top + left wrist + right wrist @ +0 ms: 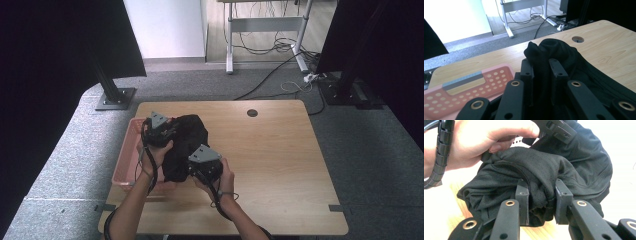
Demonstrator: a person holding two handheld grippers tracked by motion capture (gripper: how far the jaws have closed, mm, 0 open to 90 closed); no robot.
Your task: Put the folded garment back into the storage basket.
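A bunched black garment (185, 142) is held over the left part of the wooden table (270, 165), partly above a pink perforated basket (127, 162). My left gripper (162, 131) grips its far upper end; in the left gripper view black cloth (554, 53) is pinched between the two jaws, with my left gripper (541, 66) shut on it. My right gripper (204, 165) holds the near lower end; in the right gripper view a fold of the garment (536, 175) is clamped in my right gripper (542, 192). The person's left hand (481, 137) shows behind the cloth.
The pink basket (461, 90) sits at the table's left edge. A round cable hole (252, 113) lies at the back of the table. Black stands (112, 95) and cables (280, 50) are on the grey floor beyond.
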